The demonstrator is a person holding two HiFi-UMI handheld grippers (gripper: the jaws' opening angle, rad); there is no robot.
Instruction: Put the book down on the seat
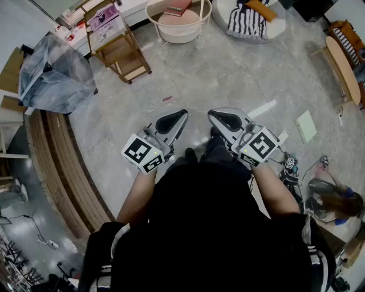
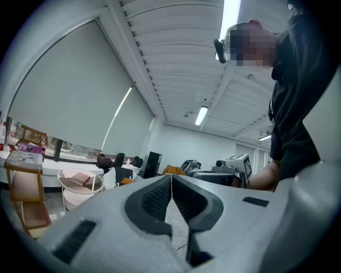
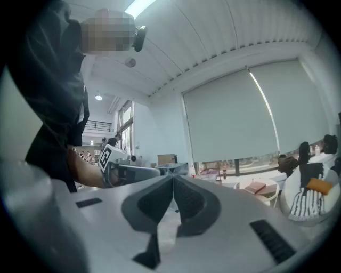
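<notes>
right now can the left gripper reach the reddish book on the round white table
Probably not yet: the left gripper, shut and empty, is held close in, the reddish book far across the floor; the path looks free.

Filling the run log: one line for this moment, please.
left gripper: shut, empty | right gripper: shut, empty | book: on round white table, untouched
</notes>
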